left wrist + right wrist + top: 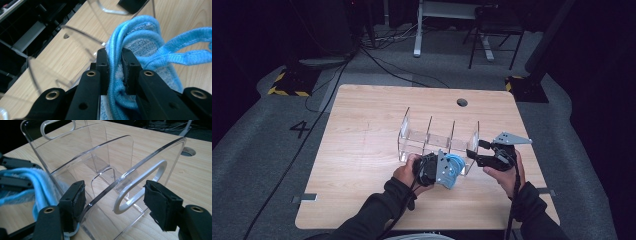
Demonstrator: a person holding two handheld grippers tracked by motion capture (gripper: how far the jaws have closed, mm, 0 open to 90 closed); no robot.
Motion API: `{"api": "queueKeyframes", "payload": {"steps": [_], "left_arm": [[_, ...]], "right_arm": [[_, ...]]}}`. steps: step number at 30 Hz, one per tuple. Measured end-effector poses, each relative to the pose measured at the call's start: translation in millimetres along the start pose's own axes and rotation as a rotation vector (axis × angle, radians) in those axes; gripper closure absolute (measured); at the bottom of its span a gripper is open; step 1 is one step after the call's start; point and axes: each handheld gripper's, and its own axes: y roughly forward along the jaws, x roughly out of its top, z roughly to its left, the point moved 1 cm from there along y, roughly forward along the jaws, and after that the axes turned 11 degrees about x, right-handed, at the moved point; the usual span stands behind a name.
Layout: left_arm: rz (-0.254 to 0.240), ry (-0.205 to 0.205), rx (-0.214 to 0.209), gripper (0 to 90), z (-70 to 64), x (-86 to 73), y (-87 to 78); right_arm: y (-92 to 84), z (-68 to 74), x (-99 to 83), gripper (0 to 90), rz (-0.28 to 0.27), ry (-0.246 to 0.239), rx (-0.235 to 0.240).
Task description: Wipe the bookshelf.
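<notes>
So in the high view, just below the middle of the frame, there's a clear acrylic rack with upright dividers [439, 139] sitting on a light wooden table with rounded corners [362, 165]. The left gripper [447, 170] is at the rack's near edge, clamped tight on a bright blue terry cloth with a corded hem [456, 169]. From up there the cloth is mostly buried behind the gripper body and its grey plate, so you only catch a blue lump peeking out.

The left gripper view is way better: the two black jaws come up from the bottom centre and pinch a fold of the blue cloth [140, 47] right between the pads. The rest bunches out to the upper right, with a loop of hem running off the right edge. How much cloth hangs below the jaws is cut off. The rack's dividers [75, 37] are on the left, faint and easy to miss.

The right gripper [476, 156] sits at the rack's right end. In the right gripper view its jaws stand apart on either side of the end panel with the oval handle cutout [140, 187], pads [161, 203] not pressing on it. The cloth [32, 182] shows at the left edge, partly behind the acrylic.
</notes>
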Motion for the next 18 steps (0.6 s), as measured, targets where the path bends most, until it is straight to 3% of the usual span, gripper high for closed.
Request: {"api": "queueKeyframes", "payload": {"steps": [5, 10, 14, 18], "left_arm": [[0.012, -0.012, 0.018, 78.7, 13.3, -7.2, -6.8], [0.018, -0.028, 0.021, 78.6, 21.3, -10.6, -9.2], [0.017, -0.024, 0.022, 78.6, 22.5, -10.6, -8.4], [0.018, -0.037, 0.020, 78.5, 25.1, -12.2, -7.7]], "right_arm": [[-12.0, -2.4, 2.2, 35.7, -0.022, 0.006, 0.029], [-15.5, -5.4, 1.5, 37.9, -0.013, -0.029, 0.071], [-10.8, -7.9, -1.0, 40.4, -0.010, -0.065, 0.155], [-10.7, -9.3, -2.2, 41.4, 0.004, -0.096, 0.197]]}}
